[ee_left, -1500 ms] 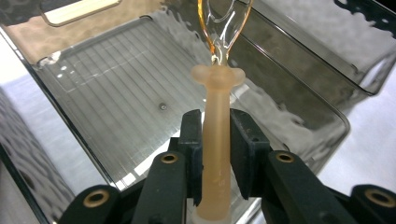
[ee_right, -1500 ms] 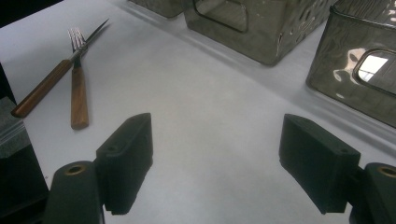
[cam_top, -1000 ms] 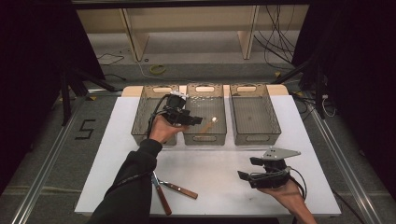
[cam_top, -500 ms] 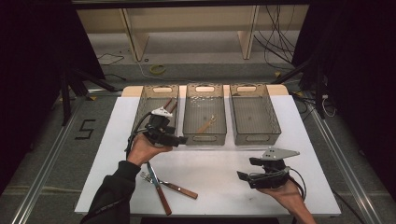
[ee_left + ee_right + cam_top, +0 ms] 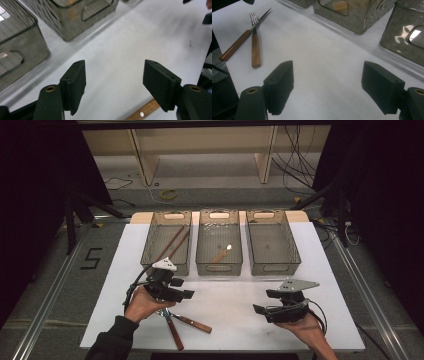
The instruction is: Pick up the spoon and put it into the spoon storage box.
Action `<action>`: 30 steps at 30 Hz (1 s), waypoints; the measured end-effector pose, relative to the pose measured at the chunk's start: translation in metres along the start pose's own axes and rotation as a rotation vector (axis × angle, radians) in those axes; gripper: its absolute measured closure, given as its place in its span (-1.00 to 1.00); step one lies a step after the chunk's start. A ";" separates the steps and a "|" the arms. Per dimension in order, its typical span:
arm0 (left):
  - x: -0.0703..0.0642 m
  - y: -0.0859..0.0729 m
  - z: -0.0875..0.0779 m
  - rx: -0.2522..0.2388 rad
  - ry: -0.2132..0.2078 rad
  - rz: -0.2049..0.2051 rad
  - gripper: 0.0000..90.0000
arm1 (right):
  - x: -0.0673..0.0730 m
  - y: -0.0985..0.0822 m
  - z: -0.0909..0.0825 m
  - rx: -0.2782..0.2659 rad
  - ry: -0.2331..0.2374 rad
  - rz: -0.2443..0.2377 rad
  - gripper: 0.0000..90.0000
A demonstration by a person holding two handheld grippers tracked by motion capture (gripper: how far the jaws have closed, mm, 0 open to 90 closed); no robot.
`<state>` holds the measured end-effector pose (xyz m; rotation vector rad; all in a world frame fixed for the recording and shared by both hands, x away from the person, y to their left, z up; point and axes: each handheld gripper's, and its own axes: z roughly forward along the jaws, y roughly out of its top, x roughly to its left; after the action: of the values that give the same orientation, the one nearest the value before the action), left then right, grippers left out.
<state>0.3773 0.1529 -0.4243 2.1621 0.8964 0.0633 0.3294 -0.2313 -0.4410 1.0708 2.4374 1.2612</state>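
Two wooden-handled utensils (image 5: 182, 325) lie on the table just beneath the left claw (image 5: 185, 294), its jaws wide and empty.

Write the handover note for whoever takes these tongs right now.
Left tongs: open, jaws have just been closing with nothing between them, low over the table by the fork and knife.
Right tongs: open, empty, over the table's near right.
Things: fork and knife lie crossed at near left.
Done: left bin holds two brown sticks; middle bin holds one wooden-handled piece. Right bin looks empty.
Left: fork and knife, probably the left tongs' next pick.
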 end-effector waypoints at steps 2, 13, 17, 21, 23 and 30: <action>-0.003 -0.004 -0.001 0.003 -0.007 0.007 -0.18 | 0.000 0.000 0.000 -0.001 0.001 -0.003 -0.40; -0.011 -0.022 0.001 0.041 -0.022 0.012 0.10 | 0.000 0.000 0.000 -0.002 0.000 -0.003 -0.40; -0.013 -0.028 0.001 0.042 -0.033 0.013 0.18 | 0.000 0.000 0.000 -0.005 -0.002 -0.002 -0.40; -0.013 -0.034 0.001 0.053 -0.032 0.018 0.28 | 0.000 -0.001 0.000 -0.005 -0.001 -0.003 -0.40; -0.013 -0.036 0.000 0.058 -0.032 0.024 0.30 | 0.000 -0.001 0.000 -0.005 -0.001 -0.004 -0.40; -0.017 -0.042 0.001 0.075 -0.027 0.041 0.44 | 0.000 -0.001 0.000 -0.005 0.001 -0.002 -0.40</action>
<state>0.3407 0.1608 -0.4492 2.2453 0.8517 0.0213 0.3291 -0.2317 -0.4420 1.0668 2.4339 1.2668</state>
